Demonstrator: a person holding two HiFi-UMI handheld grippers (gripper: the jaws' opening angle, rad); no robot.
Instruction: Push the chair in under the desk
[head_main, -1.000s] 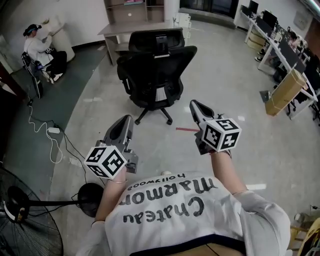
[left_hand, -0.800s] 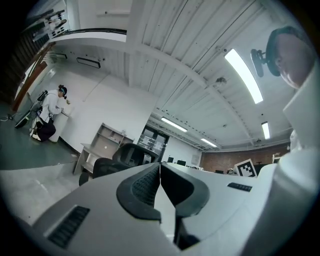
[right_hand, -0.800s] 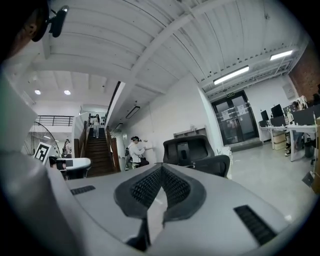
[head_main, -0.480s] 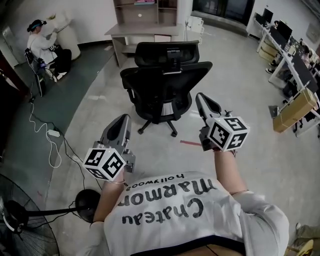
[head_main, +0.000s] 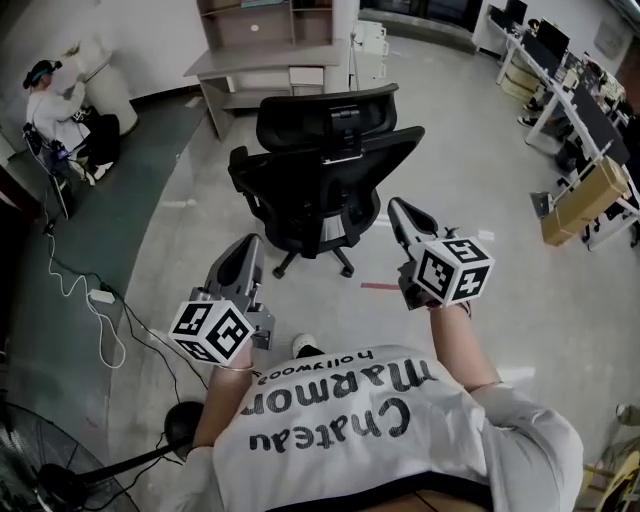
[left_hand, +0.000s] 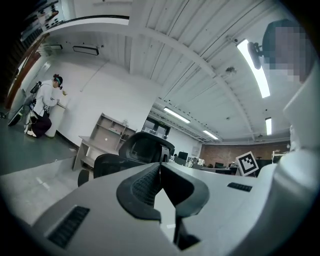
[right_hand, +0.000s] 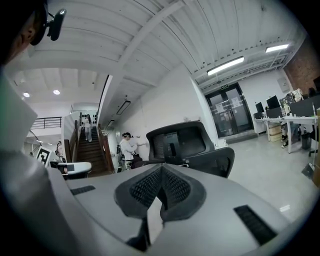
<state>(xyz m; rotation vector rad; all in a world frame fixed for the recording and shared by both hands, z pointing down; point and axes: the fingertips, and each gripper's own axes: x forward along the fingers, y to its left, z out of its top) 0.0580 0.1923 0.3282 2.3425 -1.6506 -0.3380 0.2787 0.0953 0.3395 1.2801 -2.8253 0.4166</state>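
Ahead, chair (head_main: 325, 165) upright, front toward the desk (head_main: 240, 66)

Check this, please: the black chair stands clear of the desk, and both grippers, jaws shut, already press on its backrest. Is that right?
Not quite. In the head view, the left gripper and right gripper are short of the chair, touching nothing; the rest holds.

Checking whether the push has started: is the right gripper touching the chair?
Apart. The right gripper view shows the shut right gripper short of the chair, whose whole backrest stands beyond its tips.
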